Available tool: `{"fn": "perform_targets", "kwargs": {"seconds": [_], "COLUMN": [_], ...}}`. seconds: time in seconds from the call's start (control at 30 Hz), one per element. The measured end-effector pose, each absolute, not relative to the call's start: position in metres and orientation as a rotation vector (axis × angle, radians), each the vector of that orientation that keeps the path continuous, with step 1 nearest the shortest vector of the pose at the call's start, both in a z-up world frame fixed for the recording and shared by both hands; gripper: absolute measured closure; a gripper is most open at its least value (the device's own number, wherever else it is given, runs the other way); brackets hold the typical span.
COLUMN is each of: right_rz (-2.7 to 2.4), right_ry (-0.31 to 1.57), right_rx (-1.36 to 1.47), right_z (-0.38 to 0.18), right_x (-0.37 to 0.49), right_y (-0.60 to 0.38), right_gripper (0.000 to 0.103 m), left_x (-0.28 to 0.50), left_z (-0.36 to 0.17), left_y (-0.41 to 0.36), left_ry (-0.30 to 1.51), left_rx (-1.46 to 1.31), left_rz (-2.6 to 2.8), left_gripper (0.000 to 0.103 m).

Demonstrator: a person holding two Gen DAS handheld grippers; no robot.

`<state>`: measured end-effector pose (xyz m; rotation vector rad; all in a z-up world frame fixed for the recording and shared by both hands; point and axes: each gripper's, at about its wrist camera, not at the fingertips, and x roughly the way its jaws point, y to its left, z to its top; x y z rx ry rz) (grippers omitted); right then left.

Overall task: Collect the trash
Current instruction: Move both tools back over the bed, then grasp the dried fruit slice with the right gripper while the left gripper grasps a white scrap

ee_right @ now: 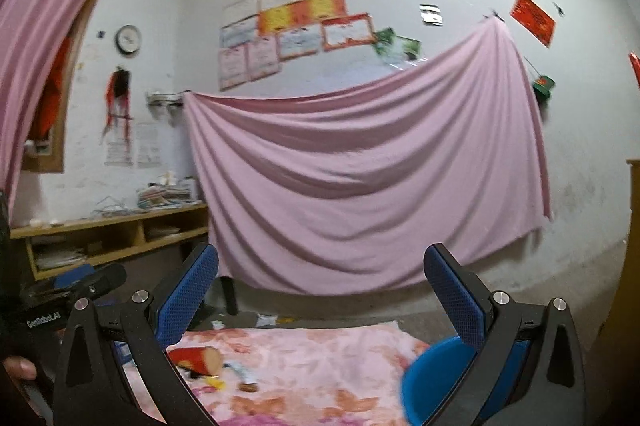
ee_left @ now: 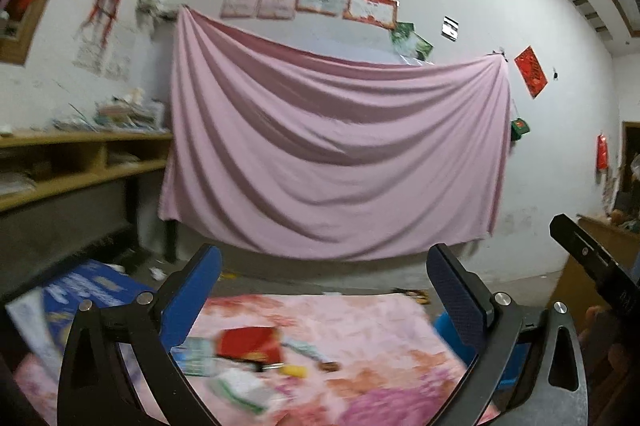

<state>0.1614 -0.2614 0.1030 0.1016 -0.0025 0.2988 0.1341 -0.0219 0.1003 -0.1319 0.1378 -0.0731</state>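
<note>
Blue bin [ee_right: 436,378] beside open floral cloth [ee_right: 320,358]

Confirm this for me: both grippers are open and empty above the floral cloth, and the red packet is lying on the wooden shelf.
One thing is wrong. The red packet is not on the wooden shelf; it lies on the floral cloth among the other litter, as the left wrist view shows. The rest holds: the left gripper and the right gripper are both open and empty.

Trash [ee_left: 256,350] lies on the cloth [ee_left: 360,330], bin [ee_right: 436,378] to its right.
</note>
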Motion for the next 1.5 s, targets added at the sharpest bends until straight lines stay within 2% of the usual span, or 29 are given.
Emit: {"fn": "perform_targets", "kwargs": {"seconds": [0.17, 0.33, 0.73, 0.83, 0.9, 0.97, 1.07, 1.17, 1.4, 1.5], "right_rz": [0.351, 0.396, 0.460, 0.469, 0.472, 0.479, 0.500, 0.527, 0.563, 0.584], "right_ry": [0.021, 0.118, 0.387, 0.461, 0.509, 0.546, 0.610, 0.684, 0.798, 0.845], "right_rx": [0.109, 0.075, -0.029, -0.033, -0.044, -0.056, -0.076, -0.101, -0.113, -0.116], "right_z": [0.086, 0.065, 0.024, 0.015, 0.008, 0.002, -0.008, -0.019, -0.035, -0.043], "right_x": [0.159, 0.175, 0.229, 0.245, 0.256, 0.263, 0.275, 0.287, 0.315, 0.322], "right_y": [-0.230, -0.200, -0.179, -0.179, -0.177, -0.175, -0.168, -0.159, -0.144, -0.138], "right_gripper": [0.000, 0.000, 0.000, 0.004, 0.011, 0.015, 0.019, 0.025, 0.045, 0.048], "left_x": [0.106, 0.104, 0.154, 0.172, 0.182, 0.193, 0.203, 0.211, 0.230, 0.235], "left_z": [0.084, 0.057, 0.002, -0.007, -0.014, -0.023, -0.032, -0.039, -0.056, -0.059], "left_y": [0.010, 0.023, 0.025, 0.028, 0.031, 0.032, 0.032, 0.033, 0.046, 0.052], "left_ry": [0.137, 0.210, 0.485, 0.555, 0.598, 0.649, 0.704, 0.749, 0.829, 0.845], "left_rx": [-0.090, -0.074, -0.153, -0.203, -0.241, -0.259, -0.270, -0.293, -0.378, -0.409], "left_rz": [-0.004, 0.017, -0.001, -0.009, -0.015, -0.019, -0.024, -0.028, -0.001, -0.005], "left_gripper": [0.002, 0.002, 0.003, 0.004, 0.008, 0.022, 0.037, 0.045, 0.048, 0.052]}}
